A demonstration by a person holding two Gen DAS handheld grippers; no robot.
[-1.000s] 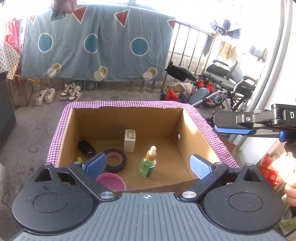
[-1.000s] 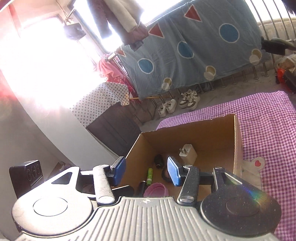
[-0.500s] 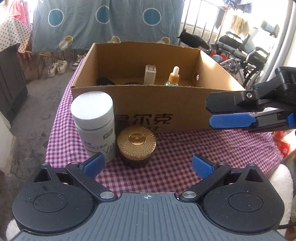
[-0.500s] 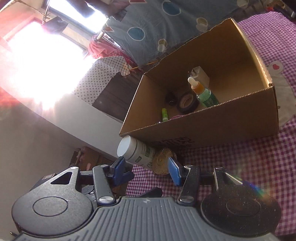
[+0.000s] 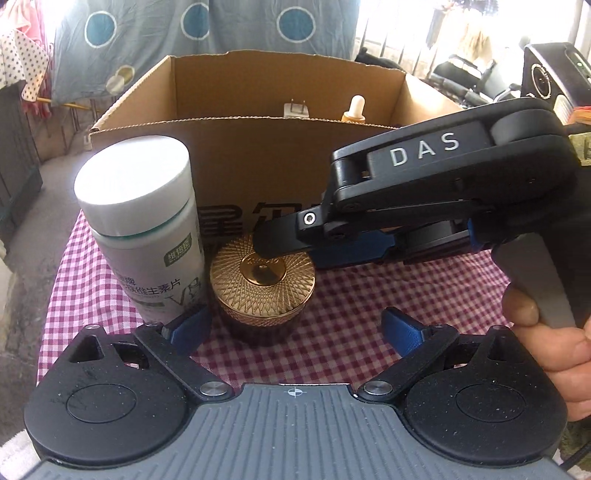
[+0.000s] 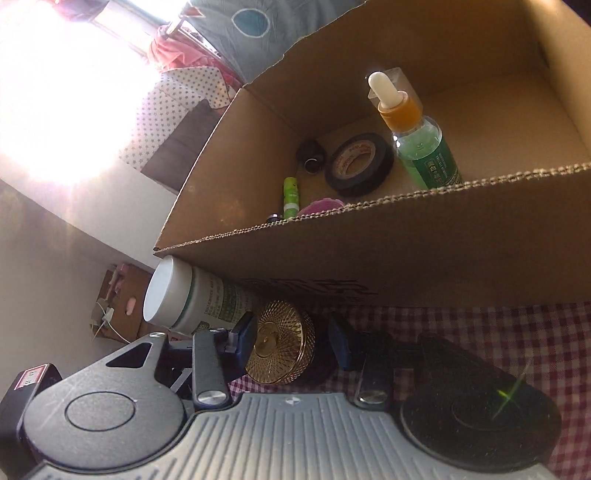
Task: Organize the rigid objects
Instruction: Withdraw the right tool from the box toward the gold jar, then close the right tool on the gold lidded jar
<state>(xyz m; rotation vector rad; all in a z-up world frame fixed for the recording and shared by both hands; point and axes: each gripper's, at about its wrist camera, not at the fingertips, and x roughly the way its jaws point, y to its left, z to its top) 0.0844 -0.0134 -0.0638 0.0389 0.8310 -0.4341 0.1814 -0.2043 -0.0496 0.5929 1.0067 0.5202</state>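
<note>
Your left gripper point(image 5: 293, 328) sits low in the frame's centre, tilted downward, its blue pads point(image 5: 400, 326) spread wide with nothing pressed between them. Your right gripper point(image 6: 291, 341) reaches in from the right of the left view, jaws closing. Your right hand point(image 5: 554, 332) wraps its grey handle at the right edge.

A red-and-white checked tablecloth point(image 5: 343, 306) spreads across the middle of the left wrist view. Along the top edge hangs a grey-blue sheet with blue circles point(image 5: 207, 33). At far upper left is white cloth with dark dots point(image 5: 18, 62). At upper right stands a black device with a round dial point(image 5: 554, 77), with a wheelchair-like frame point(image 5: 476, 81) just left of it.
</note>
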